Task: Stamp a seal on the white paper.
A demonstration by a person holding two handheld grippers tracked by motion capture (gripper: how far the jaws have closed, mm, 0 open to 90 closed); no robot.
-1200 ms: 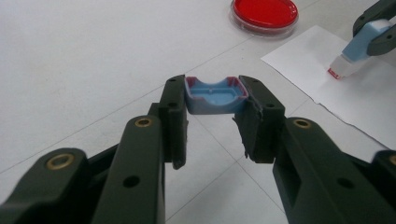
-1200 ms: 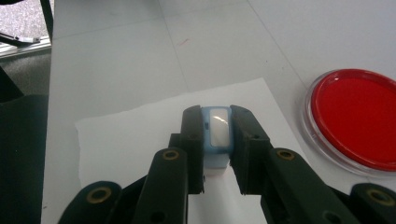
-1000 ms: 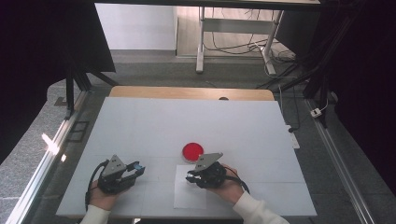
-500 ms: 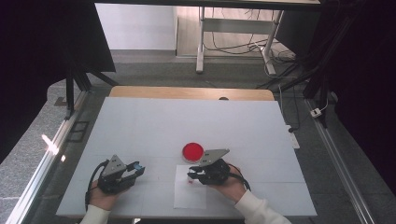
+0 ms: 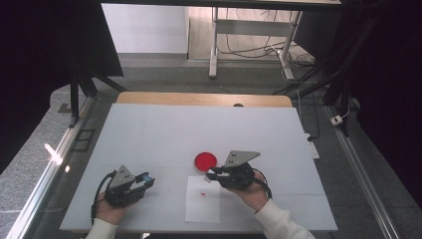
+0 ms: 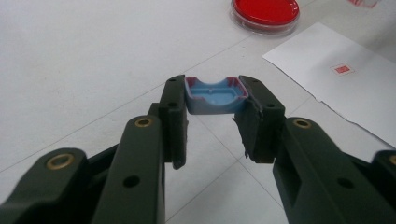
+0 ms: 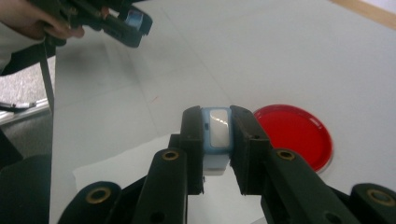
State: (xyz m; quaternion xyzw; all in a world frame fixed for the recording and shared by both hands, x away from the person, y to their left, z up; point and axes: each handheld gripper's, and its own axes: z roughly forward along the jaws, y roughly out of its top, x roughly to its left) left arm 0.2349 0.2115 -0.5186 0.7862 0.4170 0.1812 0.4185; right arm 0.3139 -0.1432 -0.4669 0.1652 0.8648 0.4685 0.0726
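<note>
left gripper: jaws clamped on blue cap, held over the white surface | right gripper: jaws clamped on blue stamp body, over paper sheet | red dish just beside right gripper, on surface | small red mark on sheet
</note>
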